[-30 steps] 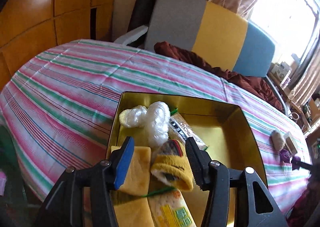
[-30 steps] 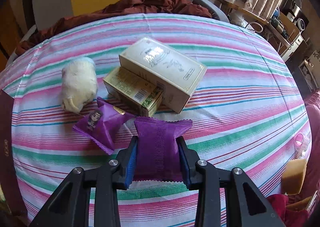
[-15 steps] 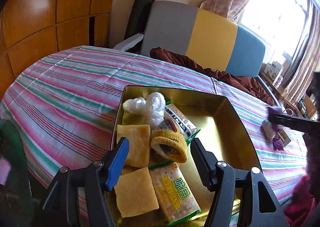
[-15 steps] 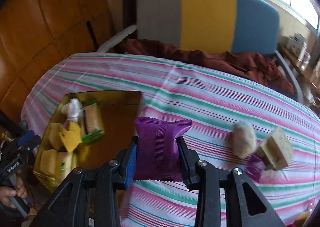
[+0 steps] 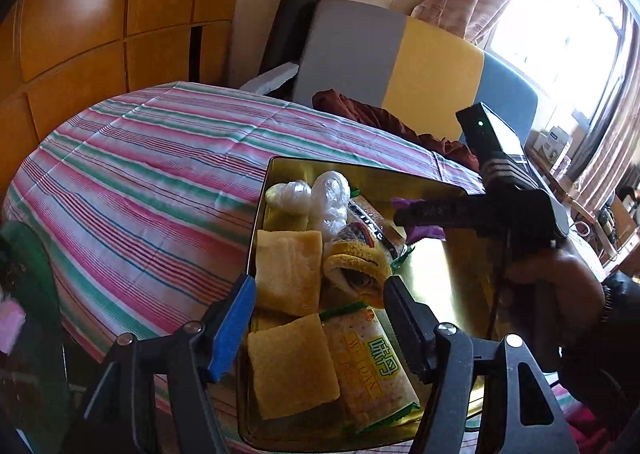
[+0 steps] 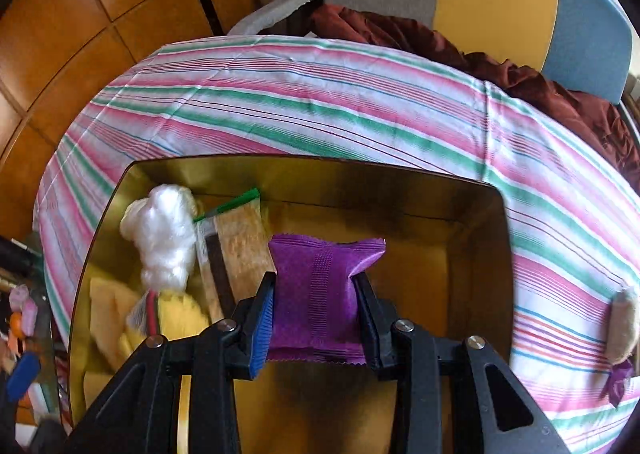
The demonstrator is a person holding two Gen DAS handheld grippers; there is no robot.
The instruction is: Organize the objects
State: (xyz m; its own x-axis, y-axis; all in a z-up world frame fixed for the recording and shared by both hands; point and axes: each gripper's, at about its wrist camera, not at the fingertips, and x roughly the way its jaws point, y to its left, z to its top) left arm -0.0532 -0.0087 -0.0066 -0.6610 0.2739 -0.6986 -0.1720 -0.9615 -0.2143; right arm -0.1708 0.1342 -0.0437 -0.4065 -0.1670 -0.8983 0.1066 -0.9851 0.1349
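Note:
A gold tin box [image 5: 452, 286] [image 6: 472, 213] sits on the striped tablecloth and holds yellow cakes [image 5: 288, 274], white wrapped rolls [image 5: 330, 197] [image 6: 166, 238] and a cracker pack [image 5: 370, 366]. My right gripper [image 6: 314, 296] is shut on a purple snack packet [image 6: 320, 286] and holds it above the open part of the box; it shows in the left wrist view [image 5: 404, 213] with the packet [image 5: 424, 232]. My left gripper [image 5: 316, 302] is open and empty over the near end of the box.
A pale wrapped roll [image 6: 622, 322] and another purple packet [image 6: 618, 378] lie on the cloth right of the box. A grey, yellow and blue chair back [image 5: 400, 65] with a dark red cloth [image 6: 520, 69] stands behind the table. Wooden panels [image 5: 100, 13] are at the left.
My right gripper has carried the purple packet from over the cloth to above the box. My left gripper has drawn back a little and stays open.

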